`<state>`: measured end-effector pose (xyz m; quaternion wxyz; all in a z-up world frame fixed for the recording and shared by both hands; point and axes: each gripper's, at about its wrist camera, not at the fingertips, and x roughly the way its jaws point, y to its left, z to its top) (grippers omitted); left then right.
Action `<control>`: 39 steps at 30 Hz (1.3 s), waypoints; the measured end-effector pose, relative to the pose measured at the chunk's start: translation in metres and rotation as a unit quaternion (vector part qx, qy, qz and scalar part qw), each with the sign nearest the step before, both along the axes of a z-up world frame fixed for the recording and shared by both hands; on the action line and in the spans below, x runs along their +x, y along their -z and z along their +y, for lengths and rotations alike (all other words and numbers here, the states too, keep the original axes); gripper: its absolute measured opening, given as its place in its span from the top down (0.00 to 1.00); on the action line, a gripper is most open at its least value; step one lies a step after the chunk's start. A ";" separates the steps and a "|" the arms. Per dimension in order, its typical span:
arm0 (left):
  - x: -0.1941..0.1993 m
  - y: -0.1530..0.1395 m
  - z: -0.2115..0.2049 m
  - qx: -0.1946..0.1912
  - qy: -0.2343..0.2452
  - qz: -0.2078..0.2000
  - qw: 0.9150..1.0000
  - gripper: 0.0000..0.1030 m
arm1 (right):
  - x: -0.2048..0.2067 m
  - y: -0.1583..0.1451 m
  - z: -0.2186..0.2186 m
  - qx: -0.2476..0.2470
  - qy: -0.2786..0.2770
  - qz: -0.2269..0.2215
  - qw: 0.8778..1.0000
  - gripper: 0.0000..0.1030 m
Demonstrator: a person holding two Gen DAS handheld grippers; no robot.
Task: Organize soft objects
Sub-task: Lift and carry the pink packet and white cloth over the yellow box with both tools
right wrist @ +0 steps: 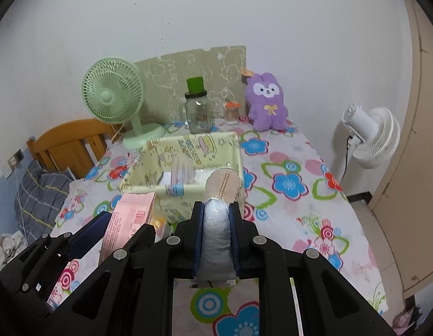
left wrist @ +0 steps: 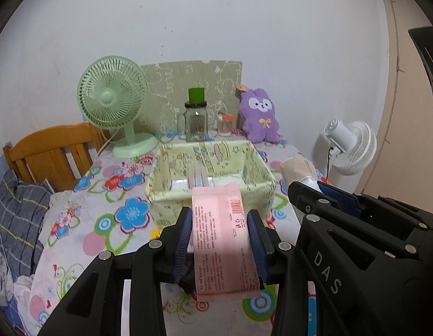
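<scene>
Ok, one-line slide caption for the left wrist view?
Left gripper holds a pink packet before the yellow patterned bin on the floral tablecloth.

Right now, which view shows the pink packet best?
The left wrist view. There the pink packet lies lengthwise between the left gripper pads, its printed face and barcode fully facing the camera. The right wrist view shows the packet only obliquely at the left, its lower part hidden behind the gripper frame.

Left gripper (left wrist: 219,218) is clamping a pink packet (left wrist: 220,232) between its blue pads — packet is hanging above the flowered bench (left wrist: 104,196), just in front of the yellow patterned box (left wrist: 211,173). Right gripper (left wrist: 308,193) is showing alongside.
</scene>
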<state>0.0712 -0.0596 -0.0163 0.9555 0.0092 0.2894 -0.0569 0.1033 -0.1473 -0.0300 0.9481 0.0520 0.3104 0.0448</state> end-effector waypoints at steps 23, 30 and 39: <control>0.059 -0.023 0.014 0.002 -0.022 -0.029 0.999 0.60 | 0.059 -0.028 0.011 0.008 0.003 -0.037 0.999 0.80; 0.079 -0.019 0.016 0.006 -0.028 -0.028 0.999 0.60 | 0.083 -0.024 0.014 0.000 0.000 -0.037 0.999 0.80; 0.111 -0.008 0.022 -0.003 -0.030 -0.011 0.999 0.60 | 0.118 -0.014 0.018 0.008 -0.006 -0.017 1.000 0.80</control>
